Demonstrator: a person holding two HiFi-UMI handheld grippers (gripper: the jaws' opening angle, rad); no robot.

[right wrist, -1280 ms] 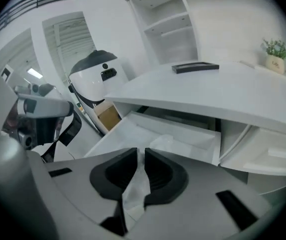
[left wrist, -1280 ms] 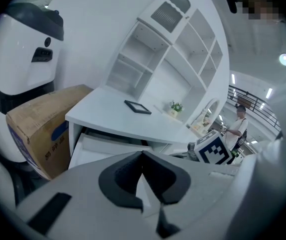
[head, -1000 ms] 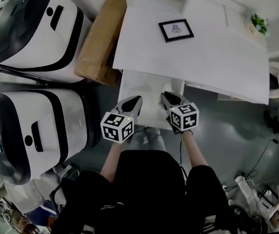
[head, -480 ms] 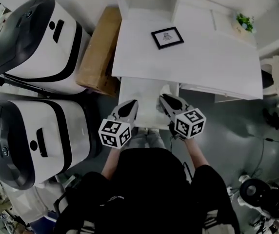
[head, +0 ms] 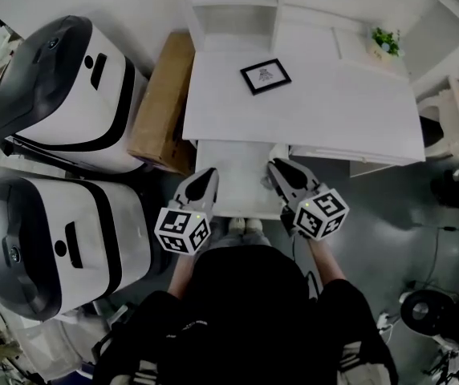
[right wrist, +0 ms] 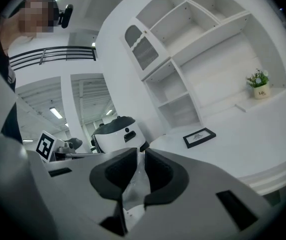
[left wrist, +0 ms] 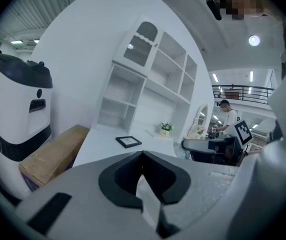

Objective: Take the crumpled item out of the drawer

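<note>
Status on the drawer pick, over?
Left gripper jaws together, empty. Right gripper jaws pinching crumpled item, at right side of open drawer. No obstruction seen.

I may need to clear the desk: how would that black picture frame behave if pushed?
The picture frame lies flat on the desk, so it would probably slide, not tip or roll. Its straight thin edges suggest it is stiff and fairly light.
</note>
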